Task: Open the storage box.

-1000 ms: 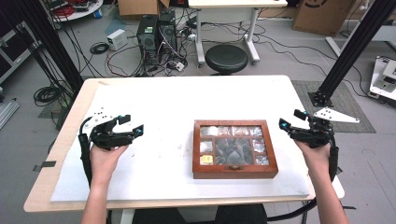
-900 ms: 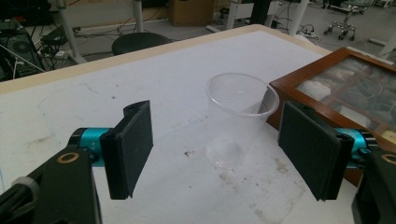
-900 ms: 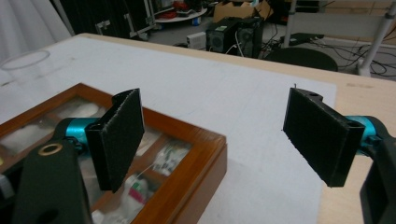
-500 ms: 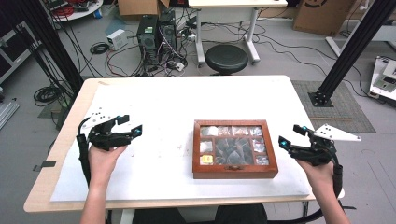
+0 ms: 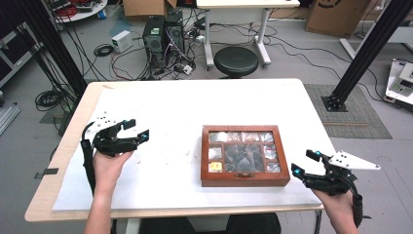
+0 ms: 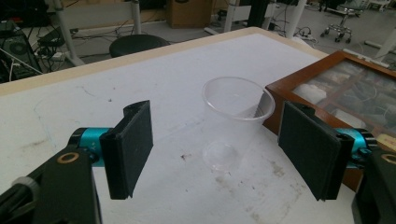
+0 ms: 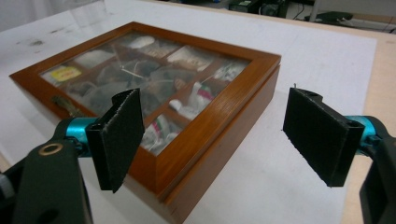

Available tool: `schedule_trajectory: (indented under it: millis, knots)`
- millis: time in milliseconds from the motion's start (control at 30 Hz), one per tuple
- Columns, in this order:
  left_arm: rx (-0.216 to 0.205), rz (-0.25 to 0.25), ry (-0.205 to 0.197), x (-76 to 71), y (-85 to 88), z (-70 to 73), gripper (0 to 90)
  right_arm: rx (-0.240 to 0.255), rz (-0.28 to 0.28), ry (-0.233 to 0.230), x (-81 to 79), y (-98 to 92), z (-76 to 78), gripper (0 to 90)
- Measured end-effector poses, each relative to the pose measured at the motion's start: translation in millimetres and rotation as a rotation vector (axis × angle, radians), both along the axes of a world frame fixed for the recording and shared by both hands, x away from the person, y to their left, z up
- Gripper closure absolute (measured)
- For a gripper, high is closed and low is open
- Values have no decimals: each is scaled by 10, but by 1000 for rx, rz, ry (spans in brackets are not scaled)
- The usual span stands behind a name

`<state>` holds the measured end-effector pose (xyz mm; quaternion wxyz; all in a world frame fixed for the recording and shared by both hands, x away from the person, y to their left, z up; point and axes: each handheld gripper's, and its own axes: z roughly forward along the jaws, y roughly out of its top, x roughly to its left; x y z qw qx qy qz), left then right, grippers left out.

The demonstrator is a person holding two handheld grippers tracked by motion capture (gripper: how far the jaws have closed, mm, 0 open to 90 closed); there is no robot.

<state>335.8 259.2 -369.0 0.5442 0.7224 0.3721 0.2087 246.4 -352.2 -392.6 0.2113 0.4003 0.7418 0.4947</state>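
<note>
Between the spread jaws of the left claw [image 6: 215,154] stands a clear plastic cup [image 6: 237,119], upright on the white surface [image 6: 163,79] and a little ahead of the pads, touching neither. The claw is released and holds nothing. Just past the cup, on the side of the claw's right jaw, lies the corner of a wooden box [image 6: 336,88] with a glass lid. From above, the left claw [image 5: 137,132] hovers over the left part of the surface [image 5: 185,102], held by the person's left hand [image 5: 111,163], with the box [image 5: 245,155] well apart toward the other hand.

Ahead of the right claw [image 7: 210,140], the same box [image 7: 154,88] lies flat, its near corner pointing in between the wide-open jaws without touching them. This claw is also released and empty. Through the lid, compartments with tea bags [image 7: 149,70] can be seen, and a small metal handle [image 7: 65,106] sits on the box's front wall. From above, the right claw [image 5: 306,163] sits at the near right edge of the surface, just beside the box's right side, held by the right hand [image 5: 338,207].
</note>
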Motion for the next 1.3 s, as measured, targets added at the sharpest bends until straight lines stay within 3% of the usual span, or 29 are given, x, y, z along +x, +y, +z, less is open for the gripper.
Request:
schedule_trajectory:
  millis: [267,667,733,1000,1033,1300]
  knots:
    - [-8,3,-4,32,-5,11,265,-13,11,43,-121,8,-149,209]
    - [-10,9,-16,11,23,32,265,-43,40,68,-162,68,-238,212]
    - [-9,8,-16,10,21,32,265,-56,53,75,-164,77,-259,261]
    - [-6,4,-12,9,8,31,265,-111,75,122,-148,140,-343,288]
    - [-6,4,-13,8,9,31,265,-126,86,129,-138,145,-356,347]
    - [-10,6,-7,1,13,27,265,-160,86,154,-120,189,-397,396]
